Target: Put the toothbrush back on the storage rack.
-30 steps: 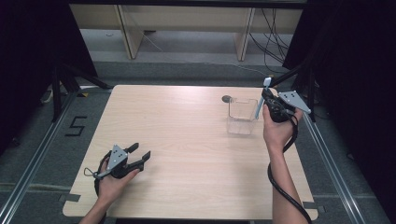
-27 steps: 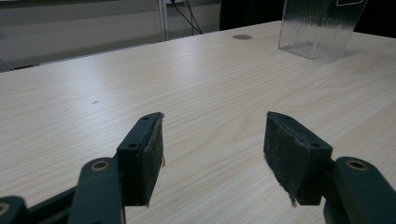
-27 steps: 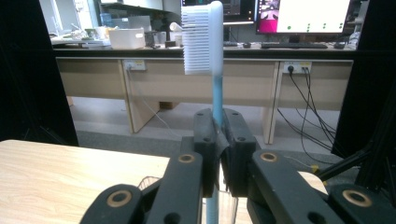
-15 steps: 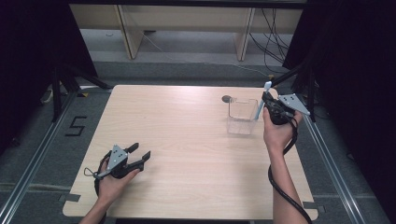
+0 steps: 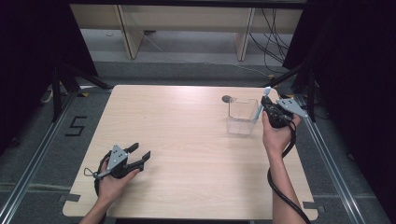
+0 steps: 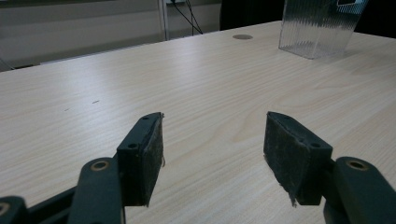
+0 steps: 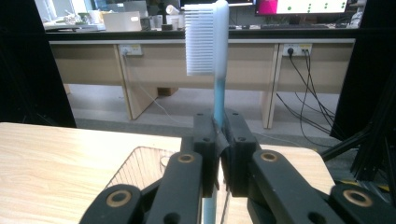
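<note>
The right hand-held gripper (image 7: 218,154) clamps a blue toothbrush (image 7: 215,60) upright, bristles up, just beside the clear cup (image 5: 242,115), perhaps above its rim. The left hand-held gripper (image 6: 212,149) rests wide and empty on the counter (image 5: 187,140), well apart.

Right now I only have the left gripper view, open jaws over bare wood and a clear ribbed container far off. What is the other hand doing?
Observer: The right gripper is shut on a toothbrush, bristle head up.
Operator: Where is it relative to the container?
Observer: In the high view it is at the right side of the container, with the brush's lower end at the rim.
Operator: Is anything inside the container?
Observer: It looks empty from above.
</note>
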`<move>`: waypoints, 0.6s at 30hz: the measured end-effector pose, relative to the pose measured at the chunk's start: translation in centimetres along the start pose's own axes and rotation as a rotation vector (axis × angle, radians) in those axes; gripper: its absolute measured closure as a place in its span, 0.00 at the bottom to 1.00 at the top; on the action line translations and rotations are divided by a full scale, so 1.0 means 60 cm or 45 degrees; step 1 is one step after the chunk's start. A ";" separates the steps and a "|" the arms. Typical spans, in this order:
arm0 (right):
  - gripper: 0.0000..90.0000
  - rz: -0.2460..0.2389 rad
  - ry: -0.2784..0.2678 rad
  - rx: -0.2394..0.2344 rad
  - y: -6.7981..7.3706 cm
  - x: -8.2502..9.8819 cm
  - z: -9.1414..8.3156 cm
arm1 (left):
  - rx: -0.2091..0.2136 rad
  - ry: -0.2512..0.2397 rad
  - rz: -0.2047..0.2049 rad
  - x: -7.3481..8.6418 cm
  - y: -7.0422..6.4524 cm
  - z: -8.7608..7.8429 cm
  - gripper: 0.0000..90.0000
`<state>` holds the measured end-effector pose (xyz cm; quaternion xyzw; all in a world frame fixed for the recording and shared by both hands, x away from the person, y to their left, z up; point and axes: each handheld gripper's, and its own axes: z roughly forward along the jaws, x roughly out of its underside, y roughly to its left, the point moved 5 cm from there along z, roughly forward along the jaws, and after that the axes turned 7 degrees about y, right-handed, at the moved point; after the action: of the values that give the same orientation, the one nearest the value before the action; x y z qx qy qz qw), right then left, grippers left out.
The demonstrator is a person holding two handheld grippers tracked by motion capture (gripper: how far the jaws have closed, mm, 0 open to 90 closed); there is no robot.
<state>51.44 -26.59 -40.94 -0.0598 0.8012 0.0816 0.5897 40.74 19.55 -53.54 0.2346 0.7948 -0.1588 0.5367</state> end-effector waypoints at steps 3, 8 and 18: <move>0.95 -0.022 -0.001 0.005 -0.003 0.003 0.002 | -0.001 0.000 0.000 0.000 0.000 0.000 0.42; 0.95 -0.017 0.016 -0.003 -0.002 0.014 0.007 | 0.000 -0.001 -0.003 0.000 0.000 0.000 0.42; 0.95 -0.012 0.041 0.002 -0.003 0.031 0.012 | 0.000 -0.001 -0.005 0.000 0.000 0.000 0.41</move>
<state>51.60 -26.64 -42.92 -0.0644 0.8103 0.0774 0.5773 40.72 19.56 -53.54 0.2330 0.7951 -0.1600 0.5366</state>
